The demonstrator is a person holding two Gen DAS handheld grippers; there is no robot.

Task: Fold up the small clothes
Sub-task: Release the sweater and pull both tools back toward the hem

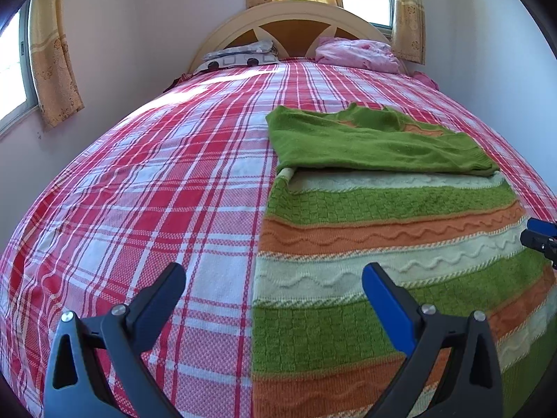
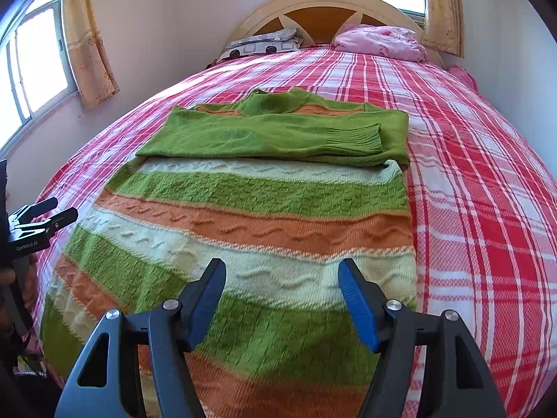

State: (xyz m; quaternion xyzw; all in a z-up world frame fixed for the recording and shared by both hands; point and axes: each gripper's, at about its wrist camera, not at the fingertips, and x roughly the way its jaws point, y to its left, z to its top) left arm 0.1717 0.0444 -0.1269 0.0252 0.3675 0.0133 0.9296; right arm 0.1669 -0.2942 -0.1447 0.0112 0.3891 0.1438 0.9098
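Right wrist view: striped sweater (image 2: 243, 216) flat on plaid bed (image 2: 487, 191), frame centre, both green sleeves folded across chest. Right gripper (image 2: 282, 278) wide open, empty, above hem. Left gripper (image 1: 275, 278) wide open, empty, straddling sweater's left edge. Judged step: sleeves done, body fold pending. Next: pinch hem corners, carry toward collar.

Right hand-held gripper (image 2: 282, 275) gapes empty above striped sweater (image 2: 243, 216).

Sweater (image 2: 264, 209) chunky textured knit; bedsheet (image 1: 139, 209) woven matt cloth.
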